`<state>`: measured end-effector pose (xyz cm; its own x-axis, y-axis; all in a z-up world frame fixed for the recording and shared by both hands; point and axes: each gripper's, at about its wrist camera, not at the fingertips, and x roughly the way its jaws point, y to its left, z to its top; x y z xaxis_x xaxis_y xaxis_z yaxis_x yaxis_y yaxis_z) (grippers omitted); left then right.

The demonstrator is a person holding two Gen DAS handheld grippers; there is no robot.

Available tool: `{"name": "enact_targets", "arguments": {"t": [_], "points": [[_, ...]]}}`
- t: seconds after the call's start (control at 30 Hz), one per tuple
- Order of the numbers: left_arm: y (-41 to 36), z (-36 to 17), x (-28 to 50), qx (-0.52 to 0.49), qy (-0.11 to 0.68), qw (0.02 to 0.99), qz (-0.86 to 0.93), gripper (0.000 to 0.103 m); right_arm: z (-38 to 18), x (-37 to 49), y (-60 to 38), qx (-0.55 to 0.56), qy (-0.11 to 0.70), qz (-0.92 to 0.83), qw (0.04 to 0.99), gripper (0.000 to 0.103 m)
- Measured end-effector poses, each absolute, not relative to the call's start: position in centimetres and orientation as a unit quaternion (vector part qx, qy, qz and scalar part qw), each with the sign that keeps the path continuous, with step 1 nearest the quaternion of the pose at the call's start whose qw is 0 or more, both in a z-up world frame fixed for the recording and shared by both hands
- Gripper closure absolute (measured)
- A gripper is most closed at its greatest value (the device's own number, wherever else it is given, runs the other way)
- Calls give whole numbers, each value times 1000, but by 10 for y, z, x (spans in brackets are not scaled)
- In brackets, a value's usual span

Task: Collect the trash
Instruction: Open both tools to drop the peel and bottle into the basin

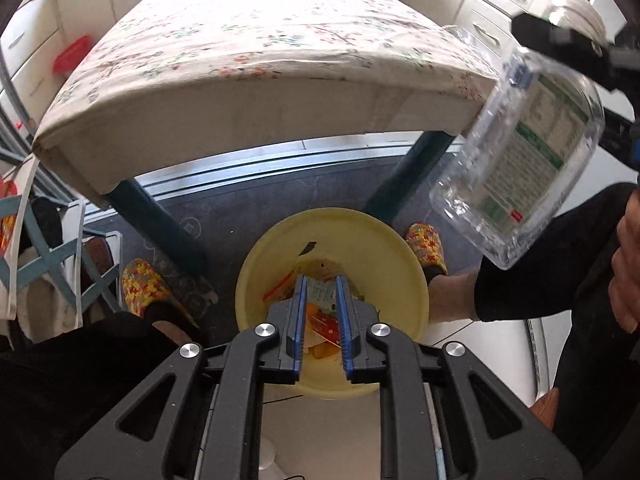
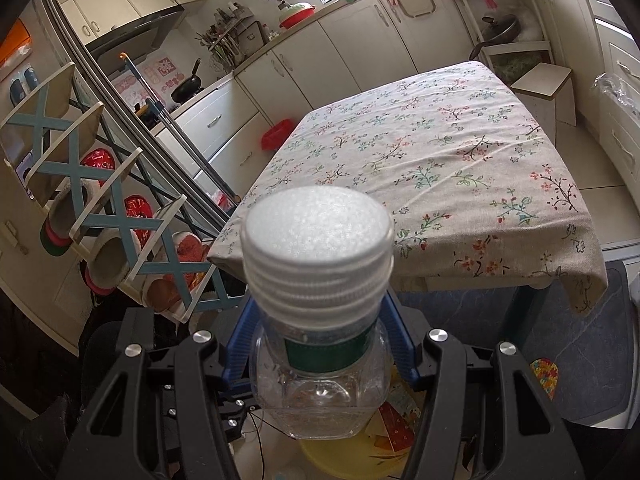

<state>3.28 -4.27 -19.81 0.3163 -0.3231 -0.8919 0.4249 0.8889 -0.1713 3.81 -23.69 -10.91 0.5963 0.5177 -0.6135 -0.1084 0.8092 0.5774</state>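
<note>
While over bin [image 1: 400,256], L tool [image 1: 322,312] steeply downward, nr wrappers [image 1: 320,320].

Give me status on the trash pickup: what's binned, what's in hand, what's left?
Done: wrappers already lie in the yellow bin, and the tablecloth shows nothing on it. In hand: the left claw hangs over the bin, jaws slightly apart with nothing pinched; whether it dropped anything can't be told. The right claw grips a clear plastic bottle, white cap on. Left: drop the bottle into the bin.
</note>
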Motion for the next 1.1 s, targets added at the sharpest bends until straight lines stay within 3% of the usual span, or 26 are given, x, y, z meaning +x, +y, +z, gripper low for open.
{"name": "enact_targets", "arguments": {"t": [0.13, 0.2, 0.27, 0.33, 0.43, 0.6, 0.83, 1.1], "points": [[-36, -189, 35, 36, 520, 825, -217, 76, -113, 38, -231, 243, 421, 185, 854, 45], [-27, -177, 36, 20, 495, 846, -199, 59, -117, 39, -224, 236, 433, 190, 849, 45], [-19, -165, 37, 4, 472, 863, -180, 49, -125, 39, -210, 224, 453, 200, 839, 45], [-9, -152, 36, -14, 442, 882, -162, 44, -136, 38, -194, 205, 479, 212, 827, 45], [1, -137, 35, -28, 412, 901, -136, 29, -157, 40, -170, 171, 531, 224, 799, 45], [8, -111, 28, -28, 358, 927, -107, 9, -162, 40, -171, 167, 540, 207, 799, 32], [2, -69, 11, -18, 314, 945, -91, 8, -144, 29, -194, 189, 506, 180, 822, 30], [-10, -34, -33, 13, 305, 947, -105, 8, -62, -24, -204, 146, 390, 87, 905, 9]]}}
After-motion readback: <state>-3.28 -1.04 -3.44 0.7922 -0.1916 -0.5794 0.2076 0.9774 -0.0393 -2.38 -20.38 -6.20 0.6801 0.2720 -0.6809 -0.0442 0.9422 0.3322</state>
